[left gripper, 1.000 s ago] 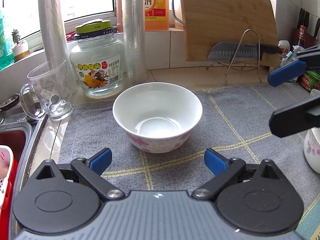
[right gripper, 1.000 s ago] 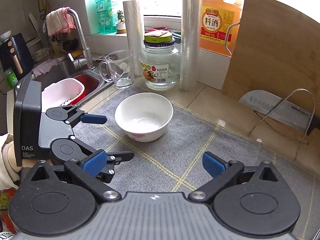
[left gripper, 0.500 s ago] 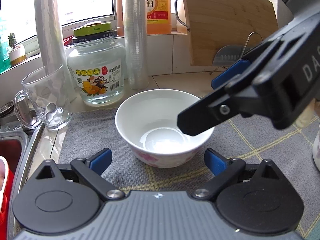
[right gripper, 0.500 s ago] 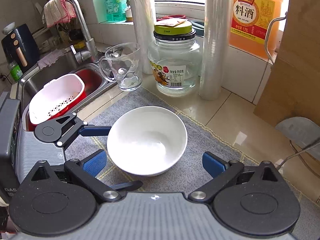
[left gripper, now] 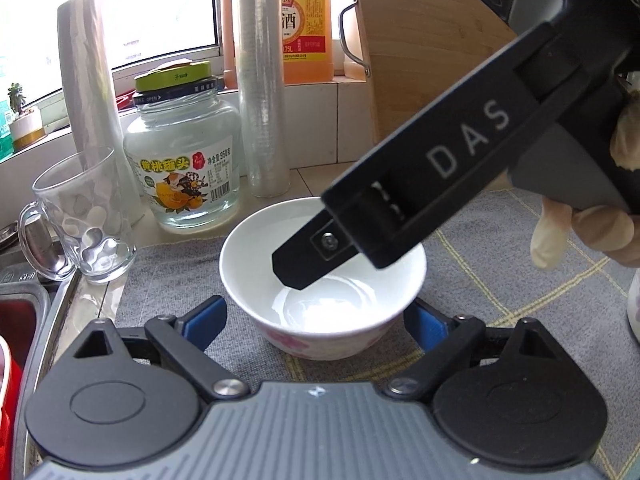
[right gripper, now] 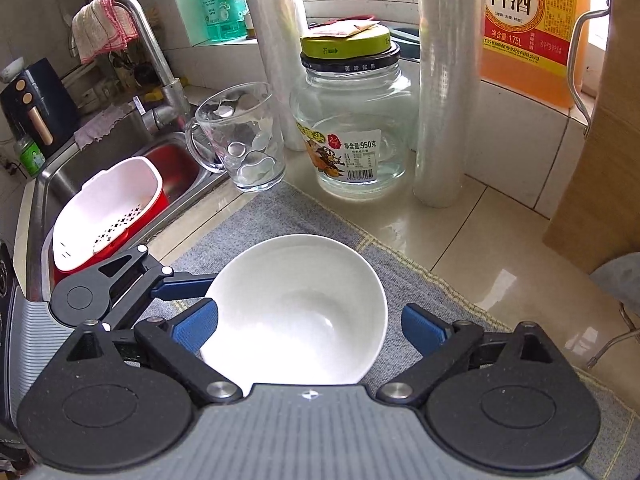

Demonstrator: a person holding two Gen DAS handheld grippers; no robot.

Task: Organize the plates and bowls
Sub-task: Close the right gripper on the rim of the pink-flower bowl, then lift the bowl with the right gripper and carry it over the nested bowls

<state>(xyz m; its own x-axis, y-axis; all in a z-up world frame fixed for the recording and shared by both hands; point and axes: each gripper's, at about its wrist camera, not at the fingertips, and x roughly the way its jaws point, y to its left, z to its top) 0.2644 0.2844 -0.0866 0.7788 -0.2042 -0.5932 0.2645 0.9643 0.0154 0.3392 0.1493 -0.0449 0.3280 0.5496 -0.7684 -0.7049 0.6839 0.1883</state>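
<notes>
A white bowl (left gripper: 320, 304) with pink flowers on its side stands on a grey checked mat (left gripper: 500, 264). My left gripper (left gripper: 316, 322) is open, its blue pads either side of the bowl's near wall. My right gripper (right gripper: 310, 326) is open and hangs over the bowl (right gripper: 296, 312), which lies between its blue pads (right gripper: 422, 326). In the left wrist view the right gripper's black body (left gripper: 440, 184) slants down over the bowl. The left gripper's fingers (right gripper: 184, 282) reach the bowl's left side in the right wrist view.
A glass mug (left gripper: 80, 220), a glass jar with a green lid (left gripper: 184, 156), two film rolls (left gripper: 262, 80), an orange bottle (left gripper: 304, 28) and a wooden board (left gripper: 424, 68) stand behind. A sink with a white colander (right gripper: 108, 220) is left. Another flowered bowl's edge (left gripper: 634, 304) shows right.
My right gripper has moved in over the bowl and lower, so the bowl now sits between its pads. My left gripper has come closer to the bowl.
</notes>
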